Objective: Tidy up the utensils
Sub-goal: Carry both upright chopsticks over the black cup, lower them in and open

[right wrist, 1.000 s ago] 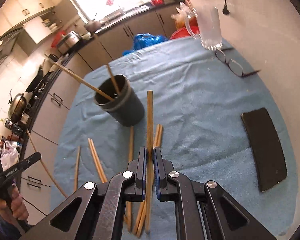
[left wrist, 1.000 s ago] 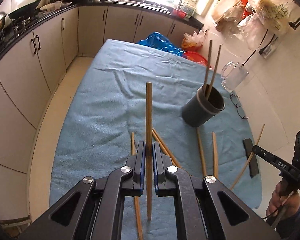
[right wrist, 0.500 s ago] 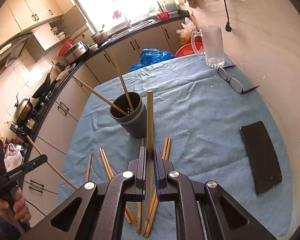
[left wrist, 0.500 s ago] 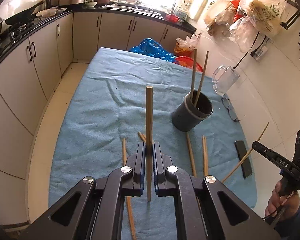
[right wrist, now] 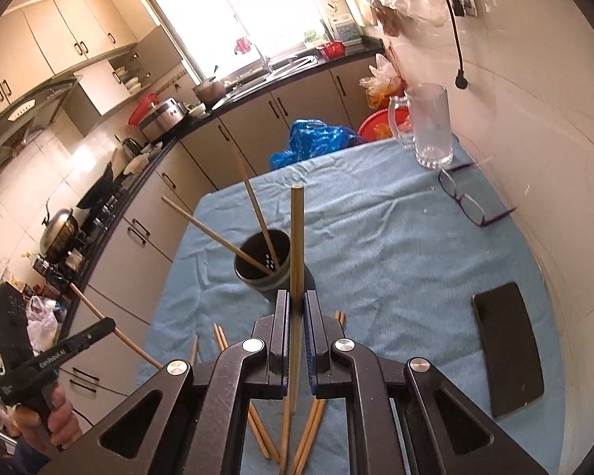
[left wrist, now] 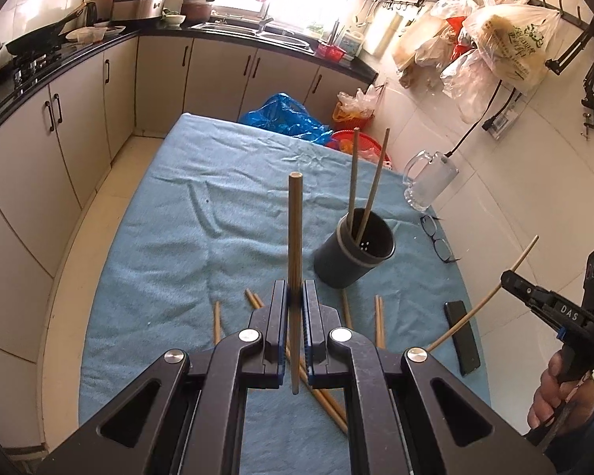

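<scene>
Left gripper (left wrist: 295, 304) is clamped tight on a chopstick (left wrist: 295, 237), stick pinched partway up with its long end poking forward, and the right gripper (right wrist: 296, 308) is doing exactly the same with its own stick (right wrist: 296, 245). Both have climbed over the last second: the table (left wrist: 170, 237) has dropped away under each camera, and the loose sticks (right wrist: 285, 435) that sat right under the jaws now lie lower and smaller on the blue cloth. So the pick-ups are done and this looks like the carry. The holder (left wrist: 354, 253) stands just ahead and to the right of the left claw, two sticks (left wrist: 366, 182) already leaning in it; from the right view it sits directly beyond the jaws, partly behind the held stick. Next, I'd judge, each stick gets tipped over that rim and dropped. Several sticks are left on the cloth, so plenty remains.
</scene>
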`<state>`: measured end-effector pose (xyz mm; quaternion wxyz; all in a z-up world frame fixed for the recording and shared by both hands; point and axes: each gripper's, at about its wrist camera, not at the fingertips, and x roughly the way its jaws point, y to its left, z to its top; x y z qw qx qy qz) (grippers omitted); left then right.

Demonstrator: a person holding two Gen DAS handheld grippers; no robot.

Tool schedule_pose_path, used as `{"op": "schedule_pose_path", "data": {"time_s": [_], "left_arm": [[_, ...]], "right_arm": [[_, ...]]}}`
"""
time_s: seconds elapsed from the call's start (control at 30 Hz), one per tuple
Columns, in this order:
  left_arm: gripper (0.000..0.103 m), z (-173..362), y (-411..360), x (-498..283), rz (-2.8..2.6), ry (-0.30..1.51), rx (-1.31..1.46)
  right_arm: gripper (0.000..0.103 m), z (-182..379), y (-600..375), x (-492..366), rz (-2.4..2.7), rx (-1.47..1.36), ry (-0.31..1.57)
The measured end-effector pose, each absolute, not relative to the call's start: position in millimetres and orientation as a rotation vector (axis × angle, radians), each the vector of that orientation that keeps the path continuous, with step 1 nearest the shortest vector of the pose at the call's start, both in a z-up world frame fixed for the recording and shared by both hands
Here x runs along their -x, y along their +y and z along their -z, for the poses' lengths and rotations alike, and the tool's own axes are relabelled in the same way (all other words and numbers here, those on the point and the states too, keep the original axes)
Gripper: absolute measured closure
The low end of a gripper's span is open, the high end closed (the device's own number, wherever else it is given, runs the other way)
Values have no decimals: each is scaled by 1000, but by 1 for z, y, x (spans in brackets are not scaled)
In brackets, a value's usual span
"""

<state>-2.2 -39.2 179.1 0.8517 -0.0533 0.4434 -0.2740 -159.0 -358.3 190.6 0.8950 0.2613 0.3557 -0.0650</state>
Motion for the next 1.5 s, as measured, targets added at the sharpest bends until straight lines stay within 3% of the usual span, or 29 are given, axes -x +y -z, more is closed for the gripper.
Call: {"op": "schedule_pose_path", "data": {"time_s": [0.93, 1.5], "left_arm": [[97, -267, -125, -54, 596, 759, 131], [97, -215, -173, -90, 562, 834, 98]], "right_arm": [[96, -237, -418, 87, 98, -719, 628], [96, -194, -422, 16, 157, -673, 702]]}}
